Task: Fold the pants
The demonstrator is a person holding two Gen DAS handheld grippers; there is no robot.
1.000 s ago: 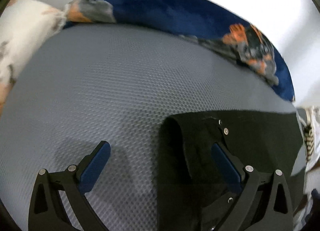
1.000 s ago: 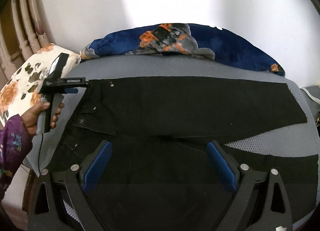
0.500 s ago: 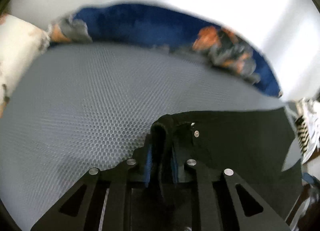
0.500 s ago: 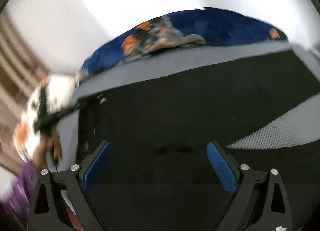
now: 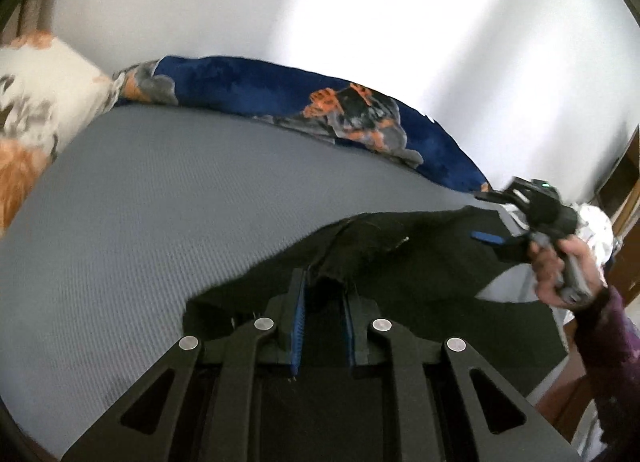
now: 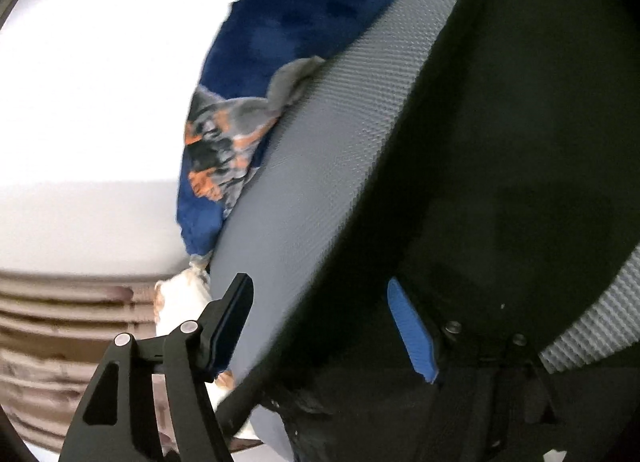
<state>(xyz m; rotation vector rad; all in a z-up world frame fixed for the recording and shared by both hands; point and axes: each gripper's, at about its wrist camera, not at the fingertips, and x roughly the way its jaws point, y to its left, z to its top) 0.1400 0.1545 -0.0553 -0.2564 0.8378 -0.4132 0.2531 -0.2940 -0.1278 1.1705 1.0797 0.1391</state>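
Note:
The black pants (image 5: 420, 262) lie on a grey textured mattress (image 5: 160, 198). My left gripper (image 5: 324, 294) is shut on a bunched fold of the pants' waist end and holds it lifted off the mattress. In the left wrist view my right gripper (image 5: 504, 230) shows at the right, held in a hand over the far part of the pants. In the right wrist view my right gripper (image 6: 320, 326) is open, tilted, with the pants (image 6: 500, 182) spread under and between its fingers. Its blue pads (image 6: 412, 334) hold nothing.
A blue blanket with orange and grey print (image 5: 320, 110) lies along the mattress's far edge against a white wall. A floral pillow (image 5: 28, 102) sits at the left. White cloth (image 5: 592, 222) lies beyond the mattress's right side.
My left gripper closed on the pants' waist and lifted it, pulling it right. My right gripper rolled sideways and swung over the pants, staying open.

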